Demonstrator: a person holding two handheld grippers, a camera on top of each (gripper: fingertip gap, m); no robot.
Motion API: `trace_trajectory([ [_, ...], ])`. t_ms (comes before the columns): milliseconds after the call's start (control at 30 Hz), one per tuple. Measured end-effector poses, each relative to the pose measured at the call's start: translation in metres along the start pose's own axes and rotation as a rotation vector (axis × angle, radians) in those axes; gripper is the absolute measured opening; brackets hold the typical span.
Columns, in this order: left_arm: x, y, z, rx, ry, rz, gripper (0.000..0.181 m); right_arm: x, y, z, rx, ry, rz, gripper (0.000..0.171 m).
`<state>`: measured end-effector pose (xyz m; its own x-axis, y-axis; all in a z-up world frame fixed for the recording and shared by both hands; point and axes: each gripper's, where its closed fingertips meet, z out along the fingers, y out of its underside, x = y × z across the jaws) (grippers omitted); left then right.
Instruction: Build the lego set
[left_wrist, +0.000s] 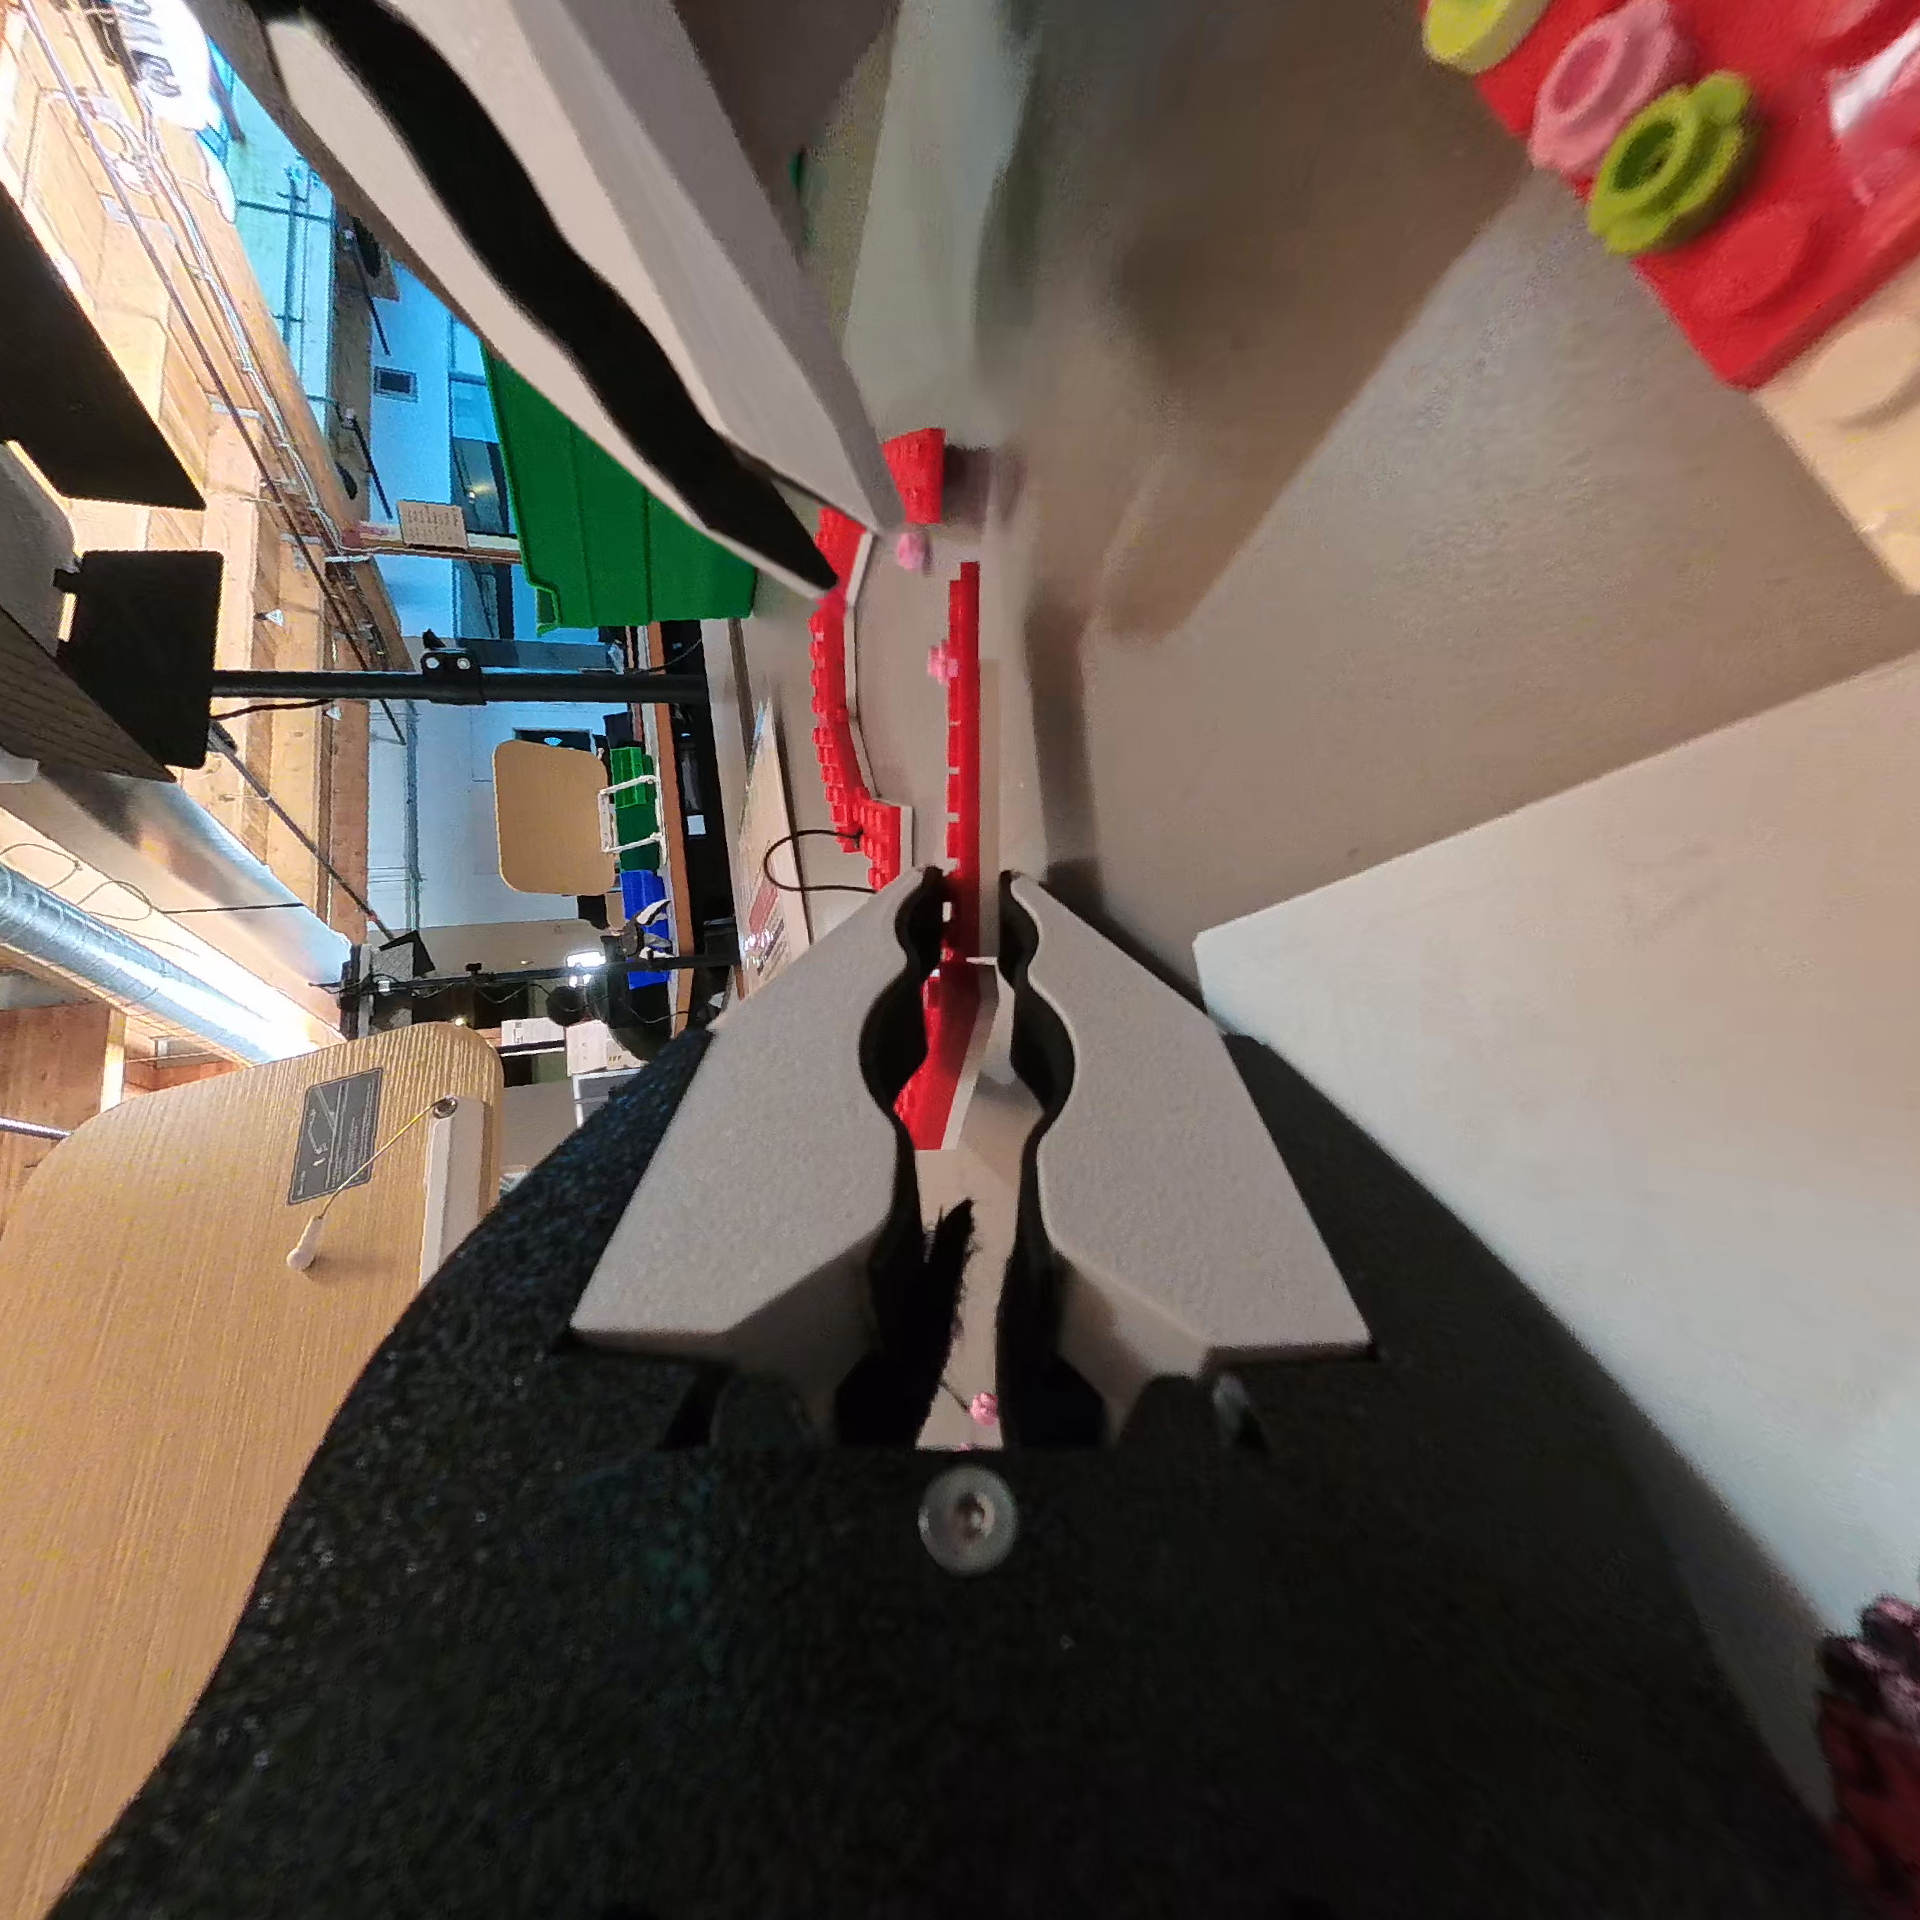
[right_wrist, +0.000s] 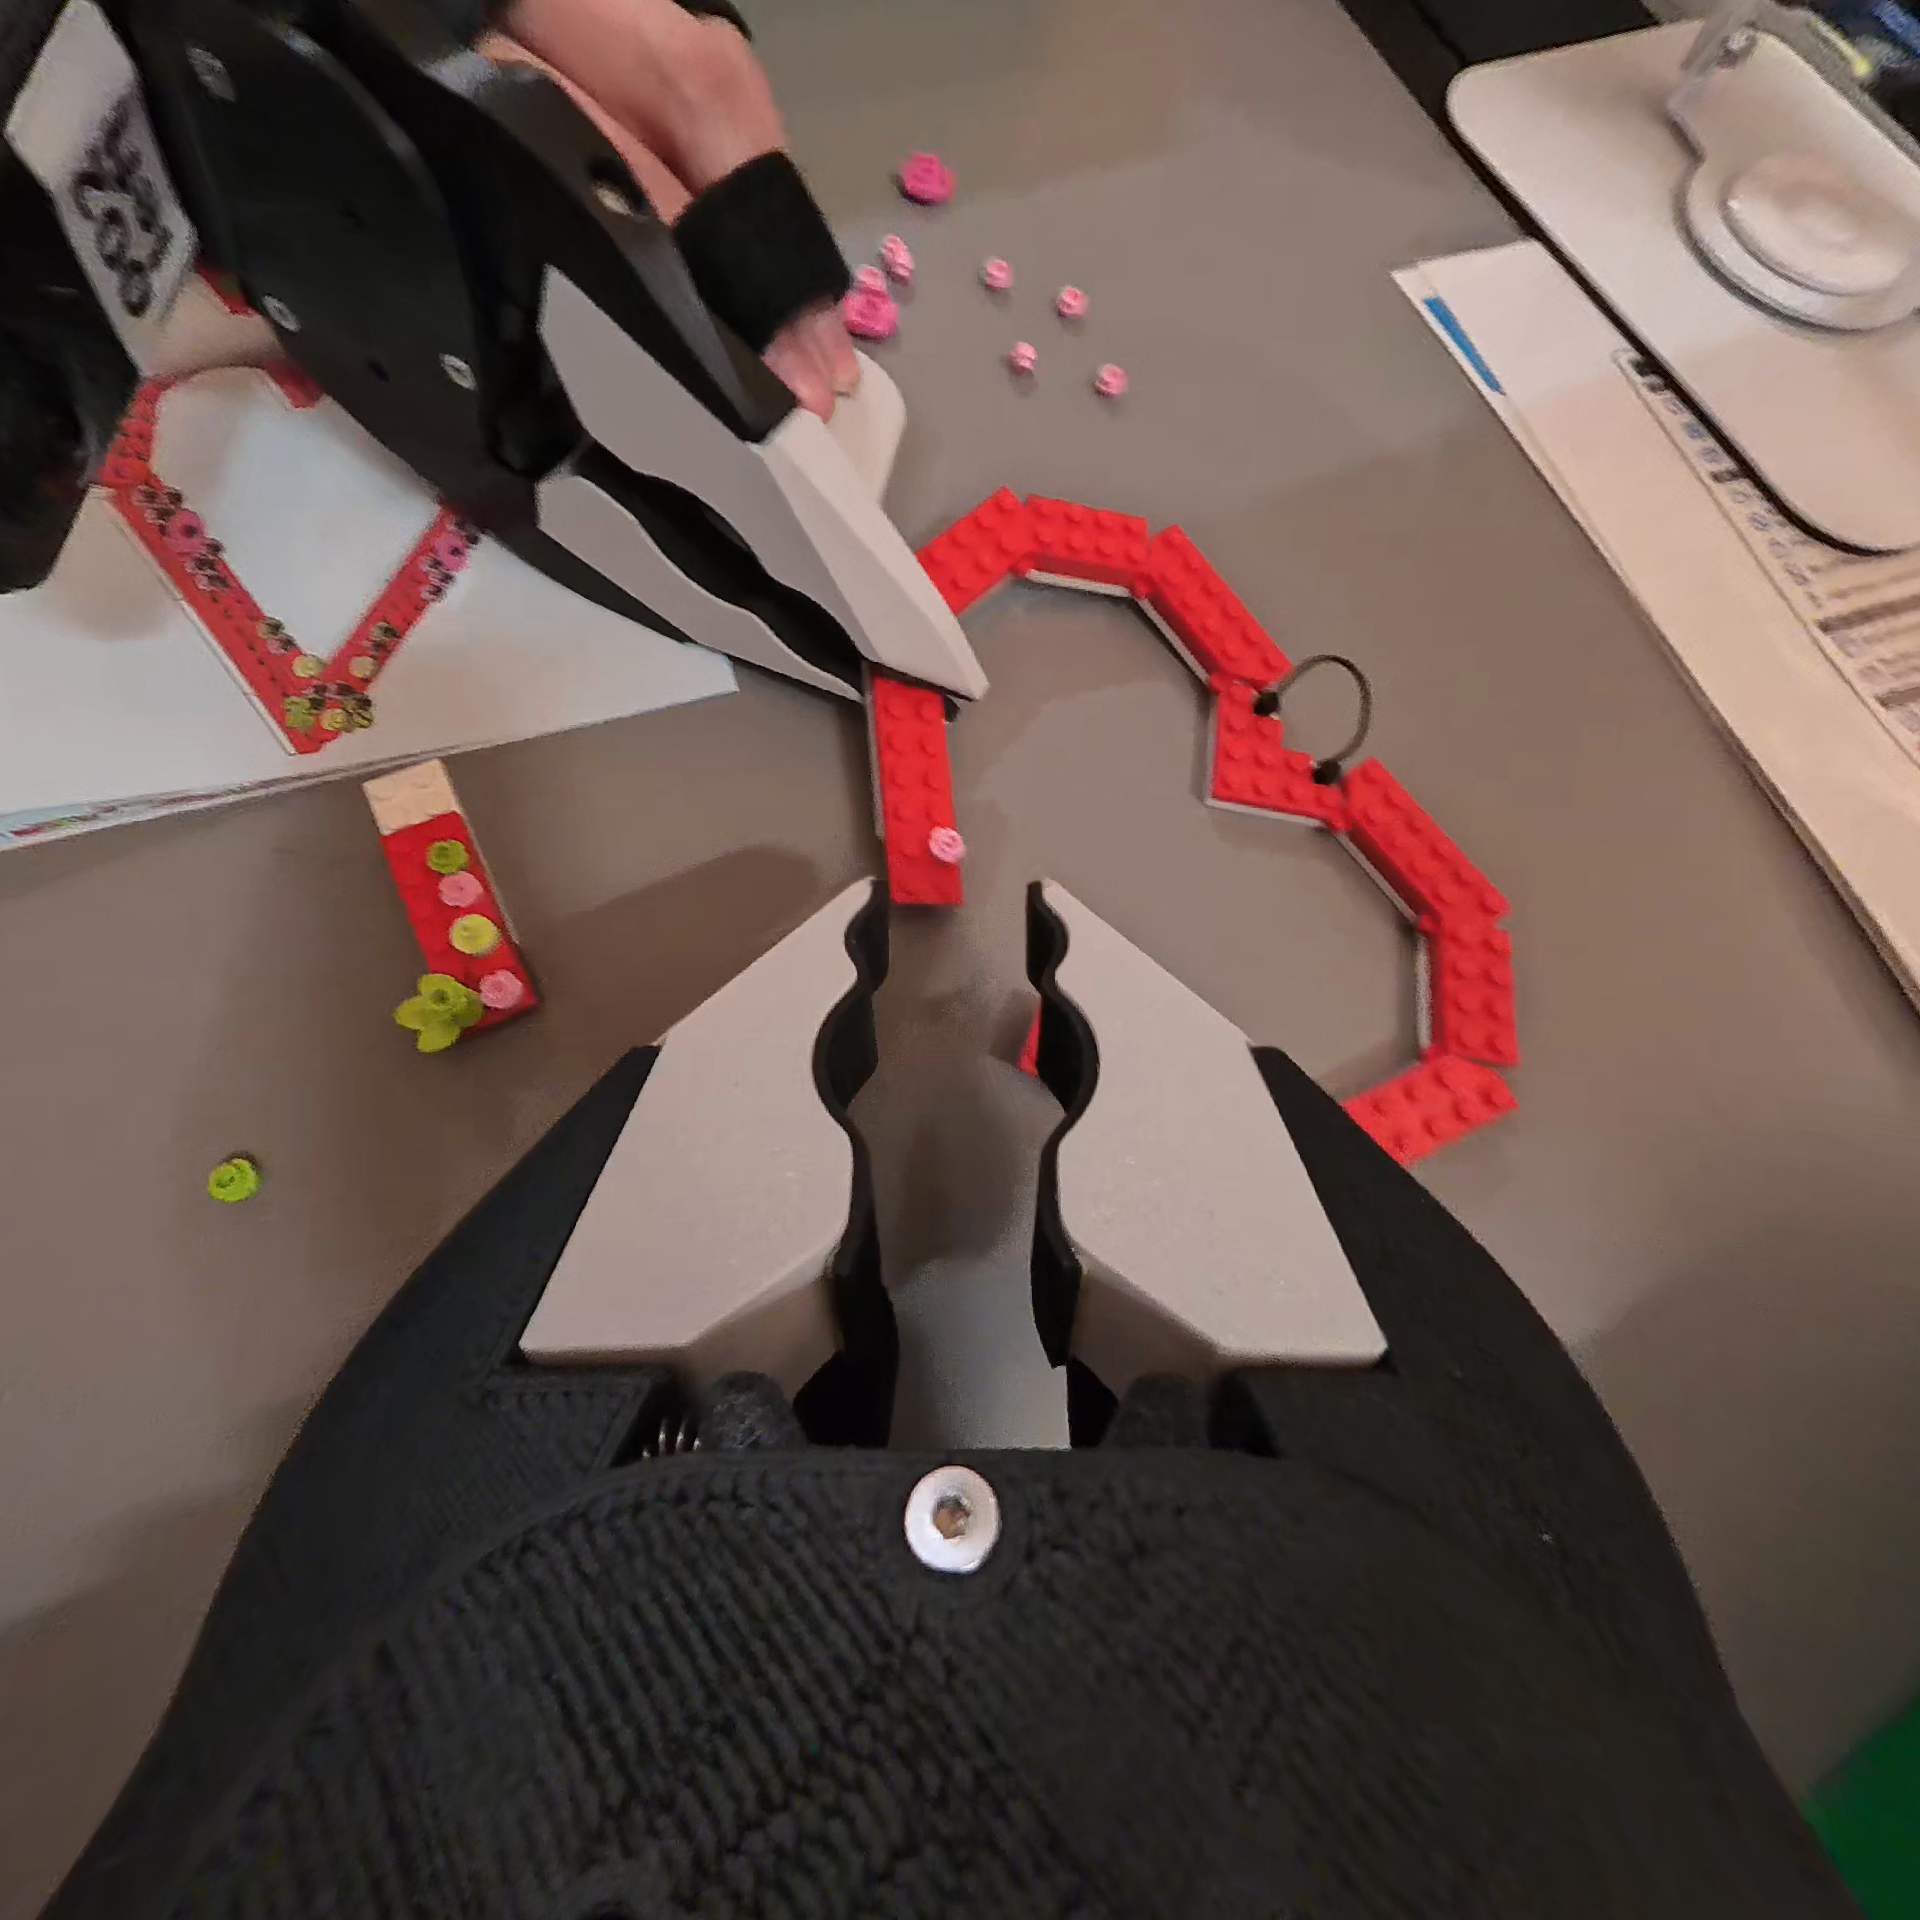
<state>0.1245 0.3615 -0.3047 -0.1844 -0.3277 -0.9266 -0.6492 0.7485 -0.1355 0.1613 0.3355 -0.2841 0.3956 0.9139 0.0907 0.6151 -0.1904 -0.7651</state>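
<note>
A straight red plate strip (right_wrist: 914, 790) with one pink stud (right_wrist: 945, 844) lies on the grey table, at the open end of a curved red heart-shaped frame (right_wrist: 1247, 644). My left gripper (right_wrist: 914, 681) comes in from the upper left and is shut on the strip's far end. In the left wrist view, which is rolled sideways, the left gripper (left_wrist: 968, 883) clamps the strip (left_wrist: 966, 727) edge-on. My right gripper (right_wrist: 958, 904) is open and empty, its tips just short of the strip's near end. One of its fingers (left_wrist: 665, 260) shows in the left wrist view.
A short red piece with lime and pink flowers (right_wrist: 457, 914) lies to the left, below an open instruction booklet (right_wrist: 312, 520). Several loose pink studs (right_wrist: 1039, 312) lie at the back and a lime one (right_wrist: 234, 1179) at the left. Papers (right_wrist: 1662, 520) and a white stand base (right_wrist: 1714, 208) are at the right.
</note>
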Motion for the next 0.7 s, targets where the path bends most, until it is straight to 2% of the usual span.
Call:
trace_trajectory([
  [167, 0.000, 0.000, 0.000, -0.002, -0.003, 0.012, 0.007, 0.032, 0.012, -0.017, -0.080, 0.119, 0.022, 0.024],
  [300, 0.000, -0.001, 0.000, -0.002, -0.008, 0.029, 0.007, 0.044, 0.018, -0.026, -0.131, 0.119, 0.090, 0.019],
  [467, 0.000, -0.001, 0.000, 0.002, -0.011, 0.034, 0.007, 0.046, 0.022, -0.012, -0.222, 0.079, 0.190, 0.015],
  [700, -0.001, -0.002, -0.001, 0.007, -0.019, 0.047, 0.007, 0.044, 0.012, 0.013, -0.333, 0.044, 0.159, 0.014],
])
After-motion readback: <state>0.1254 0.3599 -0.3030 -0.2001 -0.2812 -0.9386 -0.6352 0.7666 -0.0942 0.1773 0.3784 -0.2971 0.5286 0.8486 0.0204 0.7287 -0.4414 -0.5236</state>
